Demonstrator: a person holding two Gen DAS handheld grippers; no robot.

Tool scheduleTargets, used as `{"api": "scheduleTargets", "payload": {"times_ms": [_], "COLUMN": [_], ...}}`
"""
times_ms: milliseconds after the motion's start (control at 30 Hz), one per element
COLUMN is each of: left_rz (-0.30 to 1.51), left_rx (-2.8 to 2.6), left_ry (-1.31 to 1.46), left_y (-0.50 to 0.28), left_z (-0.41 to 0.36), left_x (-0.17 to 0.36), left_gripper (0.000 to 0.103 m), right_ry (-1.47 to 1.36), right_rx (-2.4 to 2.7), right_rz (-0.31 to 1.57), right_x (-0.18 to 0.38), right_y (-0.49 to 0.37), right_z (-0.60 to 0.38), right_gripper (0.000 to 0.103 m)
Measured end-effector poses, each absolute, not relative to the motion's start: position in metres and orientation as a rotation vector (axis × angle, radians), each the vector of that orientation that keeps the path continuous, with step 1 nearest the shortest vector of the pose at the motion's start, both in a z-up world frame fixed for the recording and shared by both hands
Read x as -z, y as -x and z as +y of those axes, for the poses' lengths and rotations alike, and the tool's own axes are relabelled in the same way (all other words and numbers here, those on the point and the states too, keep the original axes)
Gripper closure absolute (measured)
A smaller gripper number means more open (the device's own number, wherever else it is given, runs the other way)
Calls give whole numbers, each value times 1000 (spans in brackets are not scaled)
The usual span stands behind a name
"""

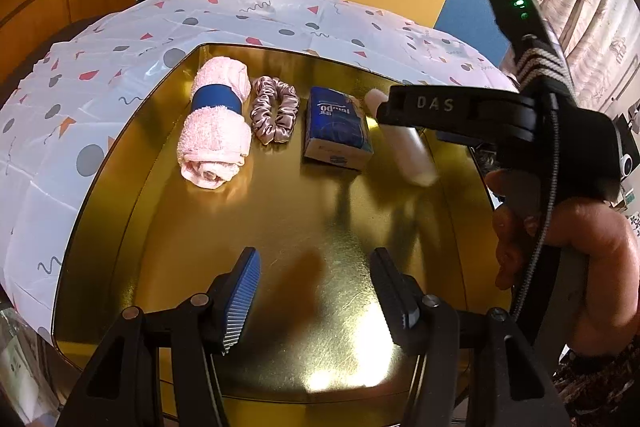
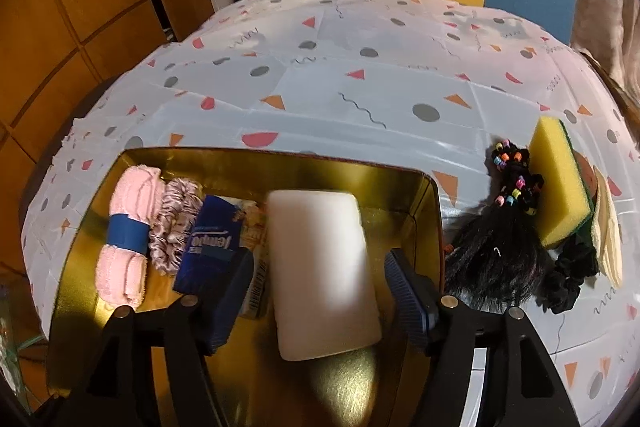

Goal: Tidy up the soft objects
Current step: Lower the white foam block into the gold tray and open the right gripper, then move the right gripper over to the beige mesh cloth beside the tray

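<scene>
1. So the gold tray (image 1: 120, 211) already has a neat row along its far edge: rolled pink towel (image 1: 214, 123) toward the far-left corner, then the satin scrunchie (image 1: 275, 109), then the blue tissue pack (image 1: 338, 129).
2. The right hand-held gripper (image 2: 320, 291) sits over the tray's right side with a white foam block (image 2: 320, 275) between its fingers. The jaws look spread with gaps either side, so I'd say it's not clamped.
3. The left hand-held gripper (image 1: 316, 291) hangs over the tray's near edge, jaws apart, nothing in it.
4. Still out on the surface (image 2: 360, 87) past the tray's right edge: yellow sponge (image 2: 560, 183), beaded hair piece (image 2: 500, 247), black scrunchie (image 2: 568, 275). Roughly halfway, I reckon.
</scene>
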State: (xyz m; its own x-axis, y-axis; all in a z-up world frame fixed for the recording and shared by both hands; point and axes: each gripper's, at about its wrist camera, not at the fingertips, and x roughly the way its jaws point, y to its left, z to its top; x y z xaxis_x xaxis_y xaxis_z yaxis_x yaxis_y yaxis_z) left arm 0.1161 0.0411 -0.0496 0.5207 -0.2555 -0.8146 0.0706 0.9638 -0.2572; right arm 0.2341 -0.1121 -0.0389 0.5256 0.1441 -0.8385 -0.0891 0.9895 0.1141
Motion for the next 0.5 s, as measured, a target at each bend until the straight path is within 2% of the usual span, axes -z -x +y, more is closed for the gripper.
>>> {"api": "scheduleTargets", "payload": {"times_ms": [500], "left_rz": [990], "left_rx": [248], "left_ry": [173], "left_y": [-107], "left_z": [27], "left_x": [48], "left_gripper": [45], "right_ry": [-86], "right_rx": [-89], "right_rz": [904], "right_x": [7], "right_y": [-186], "right_z": [-168], "right_gripper": [31]}}
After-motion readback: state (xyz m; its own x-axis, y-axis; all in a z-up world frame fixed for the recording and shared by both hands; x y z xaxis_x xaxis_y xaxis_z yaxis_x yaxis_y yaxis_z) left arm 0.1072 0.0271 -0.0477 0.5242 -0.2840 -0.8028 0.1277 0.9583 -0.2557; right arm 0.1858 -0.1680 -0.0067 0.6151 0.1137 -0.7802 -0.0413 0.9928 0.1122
